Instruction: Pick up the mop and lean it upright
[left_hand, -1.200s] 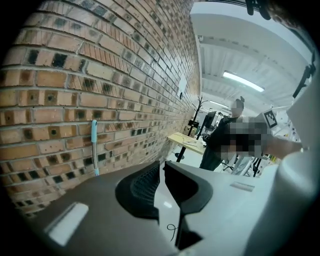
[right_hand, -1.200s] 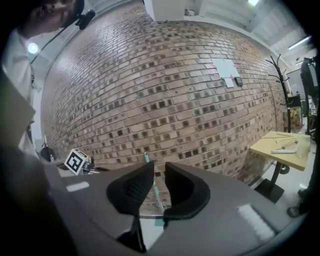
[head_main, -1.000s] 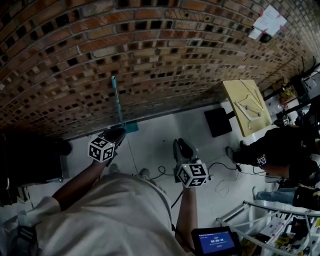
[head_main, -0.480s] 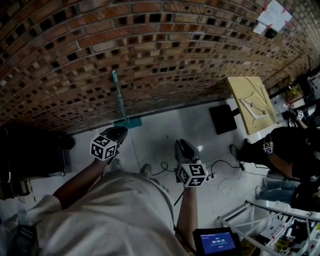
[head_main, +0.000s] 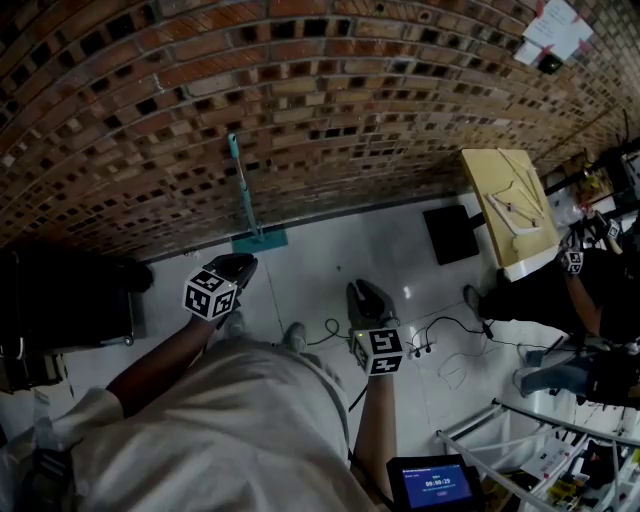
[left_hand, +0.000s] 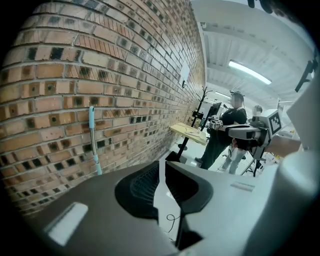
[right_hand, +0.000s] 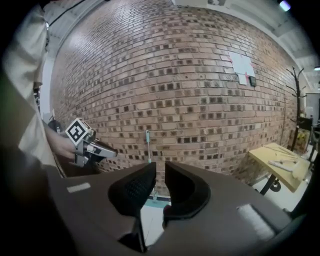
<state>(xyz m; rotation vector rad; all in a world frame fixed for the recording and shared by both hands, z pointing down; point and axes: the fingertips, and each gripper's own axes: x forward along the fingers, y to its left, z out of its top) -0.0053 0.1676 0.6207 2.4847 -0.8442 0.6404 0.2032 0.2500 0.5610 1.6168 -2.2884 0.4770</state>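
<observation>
The left gripper has its two jaws pressed together. Only a thin crack shows between them, and nothing is inside. The right gripper has just been closing its jaws. They are together too, with nothing in them. Both grippers are held over the white floor, side by side but apart.

Ahead of the left gripper, a little to its left, stands the mop. Its thin blue-green stick rests up against the brick wall. Its flat head sits on the floor at the bottom of the wall. From the right gripper, the mop is almost straight ahead, past the jaw tips. Neither gripper touches it.

I think the mop is light. The stick looks hard and smooth, so it may slip in the jaws or tip sideways. A good place to hold it would be the middle of the stick, with a firm squeeze.
</observation>
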